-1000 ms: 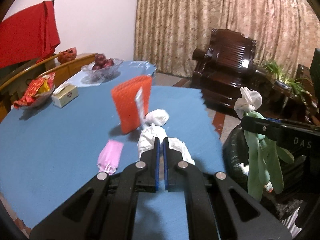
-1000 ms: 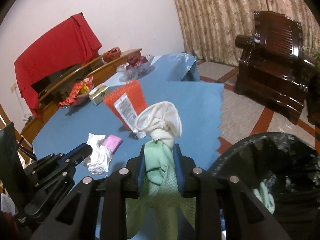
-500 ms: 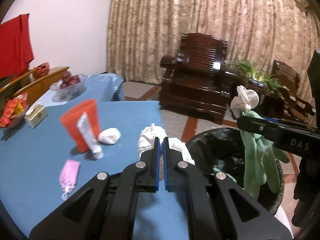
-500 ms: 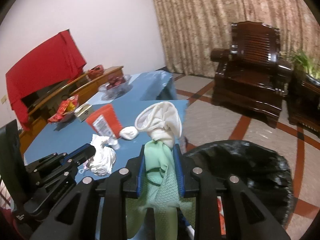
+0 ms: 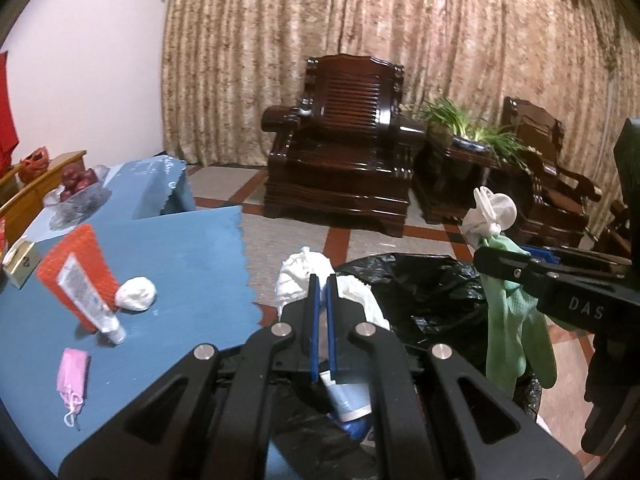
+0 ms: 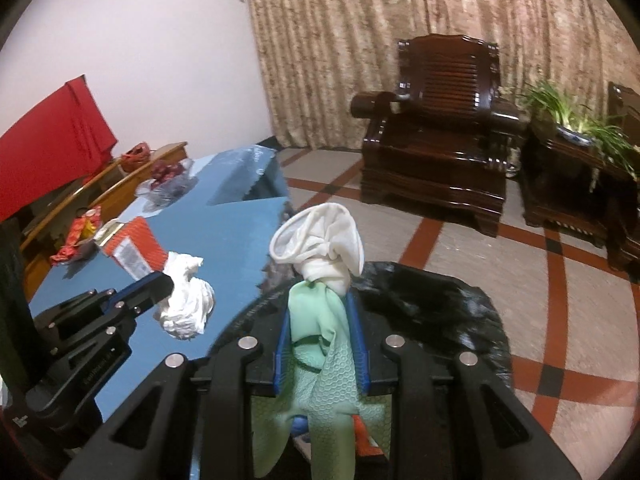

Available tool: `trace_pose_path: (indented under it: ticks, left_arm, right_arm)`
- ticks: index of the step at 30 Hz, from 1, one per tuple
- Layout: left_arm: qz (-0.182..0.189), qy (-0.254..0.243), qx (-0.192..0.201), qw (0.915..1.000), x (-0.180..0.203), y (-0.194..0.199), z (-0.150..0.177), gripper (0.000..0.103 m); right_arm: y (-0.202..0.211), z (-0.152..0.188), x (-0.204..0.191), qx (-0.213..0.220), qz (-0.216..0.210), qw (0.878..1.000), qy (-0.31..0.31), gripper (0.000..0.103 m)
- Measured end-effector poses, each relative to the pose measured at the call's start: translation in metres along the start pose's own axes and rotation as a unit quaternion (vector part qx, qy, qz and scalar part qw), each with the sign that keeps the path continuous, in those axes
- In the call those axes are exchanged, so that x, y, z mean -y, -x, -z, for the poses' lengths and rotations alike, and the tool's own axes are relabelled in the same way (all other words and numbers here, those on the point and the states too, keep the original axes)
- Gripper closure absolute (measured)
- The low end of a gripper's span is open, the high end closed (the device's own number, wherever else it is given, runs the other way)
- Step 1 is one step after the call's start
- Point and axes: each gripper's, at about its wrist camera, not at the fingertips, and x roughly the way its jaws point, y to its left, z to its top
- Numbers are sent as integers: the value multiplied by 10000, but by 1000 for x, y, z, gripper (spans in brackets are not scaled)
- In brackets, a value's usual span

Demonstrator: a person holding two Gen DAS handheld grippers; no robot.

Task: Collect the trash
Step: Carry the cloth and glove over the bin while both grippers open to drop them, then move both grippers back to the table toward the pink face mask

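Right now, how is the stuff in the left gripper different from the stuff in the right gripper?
The left gripper pinches a crumpled white tissue; the right gripper clamps a green rubber glove with a white cuff.
The tissue is a compact wad bulging past the fingertips; the glove is long and hangs limp below the fingers.
The tissue is near the rim of the black bin bag; the glove dangles over its opening.
Both are soft trash, held off the table.
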Motion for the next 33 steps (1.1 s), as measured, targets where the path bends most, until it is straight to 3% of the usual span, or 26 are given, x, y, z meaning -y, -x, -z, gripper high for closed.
trace_pose_path:
  ticks: [5, 8, 11, 14, 16, 18, 20, 24, 33]
  left_arm:
    - [177, -86, -95, 9998, 13, -16, 1, 100]
    - [355, -93, -216, 9991, 19, -27, 1, 93]
    - [432, -55, -288, 9986, 18, -32, 3, 72]
    - [350, -29, -225, 9991, 10, -26, 6, 57]
    - [244, 34, -188, 9995, 2, -21, 7, 44]
    - [130, 142, -112, 9998, -7, -13, 9, 26]
    - [19, 222, -57, 9997, -15, -4, 10, 20]
    - [-237, 321, -37, 9992, -36, 15, 15, 14]
    - [-790, 579, 15, 9952, -79, 60, 34, 13]
  right_arm:
    - [-8, 6, 18, -88, 107, 9998, -165, 74]
    - [-12, 8, 26, -142, 171, 9996, -196, 66]
    - [-12, 11, 32, -168, 245, 9993, -242, 62]
    - [-4, 13, 33, -37, 339, 9992, -214, 45]
    - [-1, 14, 32, 9, 368, 9991, -194, 23]
    - [4, 14, 29, 97, 308, 9993, -200, 13]
    - [6, 13, 25, 146, 263, 9993, -201, 6]
    - [12, 11, 11, 245, 84, 9995, -184, 6]
    - [7, 10, -35, 256, -261, 9993, 91, 6]
